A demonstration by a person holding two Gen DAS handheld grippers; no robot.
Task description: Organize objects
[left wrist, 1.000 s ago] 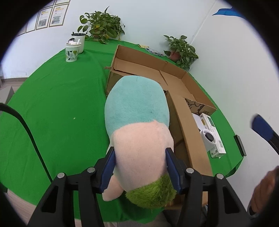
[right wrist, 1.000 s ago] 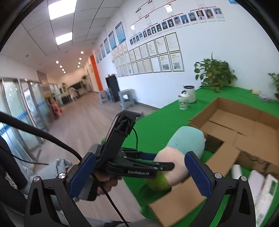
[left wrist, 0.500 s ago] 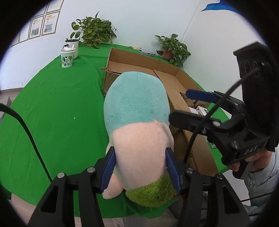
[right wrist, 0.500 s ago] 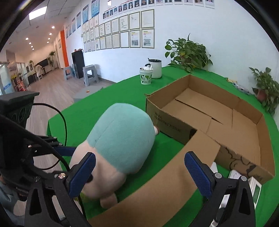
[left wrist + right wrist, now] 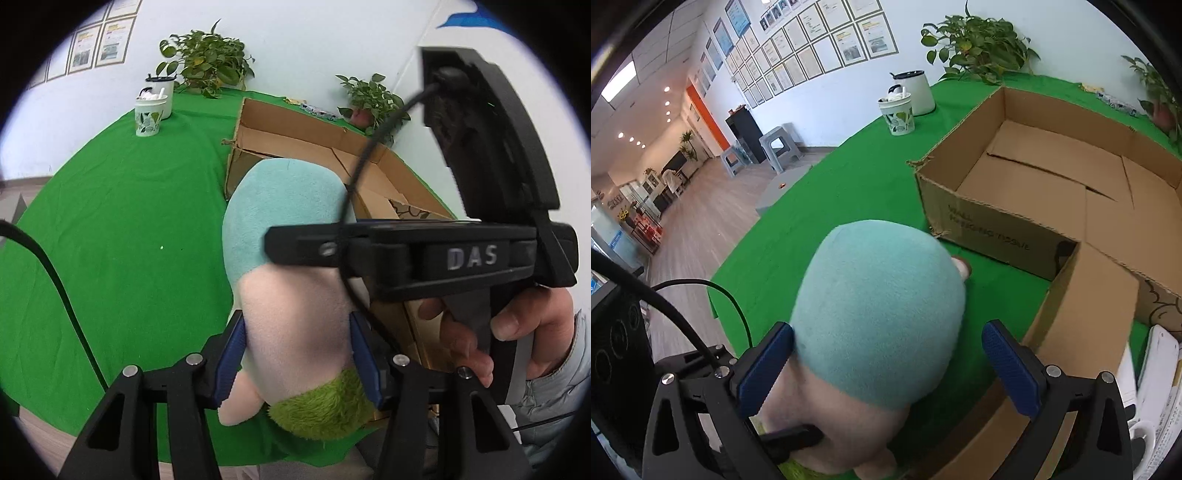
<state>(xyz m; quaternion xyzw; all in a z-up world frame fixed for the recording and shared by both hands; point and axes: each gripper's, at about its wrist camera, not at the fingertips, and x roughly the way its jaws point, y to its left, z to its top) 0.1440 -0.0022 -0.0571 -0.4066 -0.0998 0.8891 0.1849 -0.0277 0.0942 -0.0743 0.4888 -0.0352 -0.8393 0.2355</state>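
A plush toy [image 5: 295,295] with a teal top, pink body and green tuft lies on the green table cloth [image 5: 129,221], just in front of an open cardboard box [image 5: 997,236]. My left gripper [image 5: 297,325] is shut on its pink body, with both blue pads pressed into the fur. My right gripper [image 5: 888,332] stands open, straddling the teal top [image 5: 882,306] from above. Its left pad touches the fur and its right pad is apart from it. The right tool's black body [image 5: 461,254], held by a hand [image 5: 517,325], crosses the left wrist view and hides part of the box.
A box flap [image 5: 1082,314] lies folded out to the right of the toy. White packages [image 5: 1156,387] sit beyond it. A patterned cup [image 5: 897,114] and a white canister [image 5: 916,92] stand at the far edge, near potted plants [image 5: 979,40]. The table's near edge is close below.
The right gripper has swung in and come down over the toy, so that its fingers now flank the teal top. The left gripper has kept its grip and stayed in place.
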